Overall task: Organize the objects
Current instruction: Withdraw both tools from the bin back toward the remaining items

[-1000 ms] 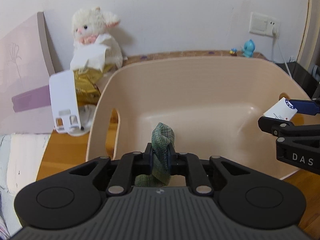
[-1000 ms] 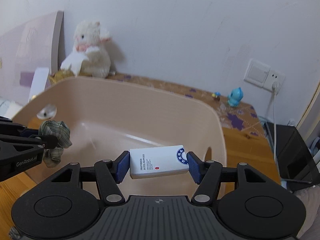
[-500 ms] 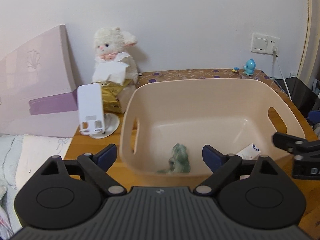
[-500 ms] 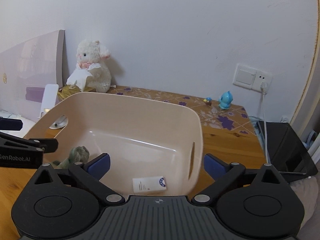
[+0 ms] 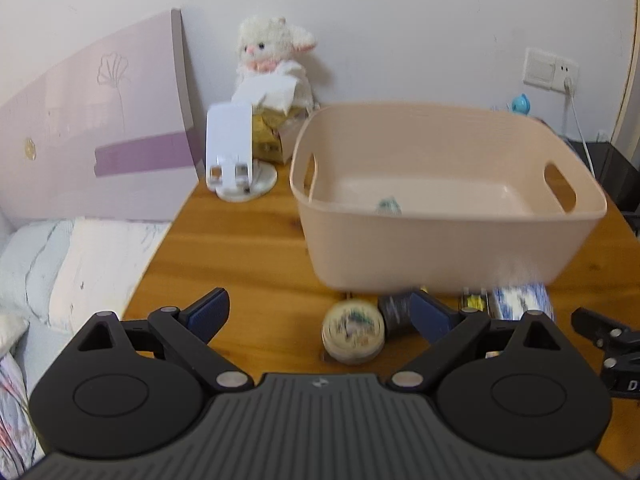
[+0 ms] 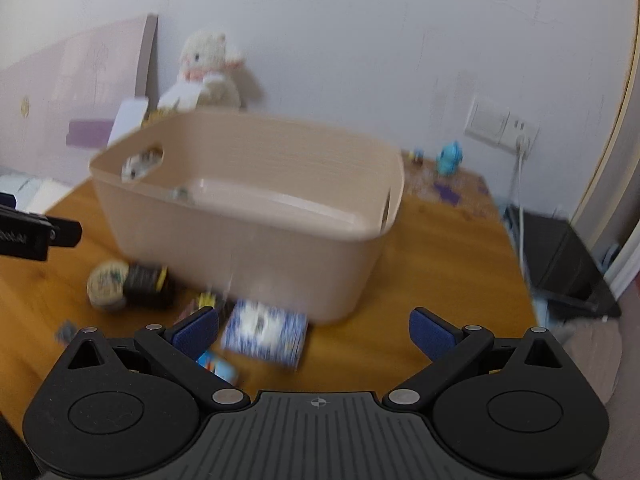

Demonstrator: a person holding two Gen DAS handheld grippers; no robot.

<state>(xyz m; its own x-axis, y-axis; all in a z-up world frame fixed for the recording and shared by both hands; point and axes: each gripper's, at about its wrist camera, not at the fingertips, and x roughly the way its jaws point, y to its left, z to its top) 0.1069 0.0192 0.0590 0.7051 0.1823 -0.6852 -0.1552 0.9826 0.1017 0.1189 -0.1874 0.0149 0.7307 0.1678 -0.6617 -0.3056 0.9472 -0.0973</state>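
Note:
A beige plastic basket stands on the wooden table. A bit of the green checked cloth shows over its near rim. In front of it lie a round cream tin, a small black jar, a blue-and-white patterned pack and small yellow-and-black items. My left gripper is open and empty, back from the basket, above the tin. My right gripper is open and empty, just above the patterned pack.
A white plush lamb, a gold tissue box and a white phone stand sit at the back left. A pink board leans on the wall. A blue figurine and a black box are at the right. Bedding lies left of the table edge.
Both grippers opened and dropped the cloth and the white box into the basket, then pulled back and down toward the loose items in front of it.

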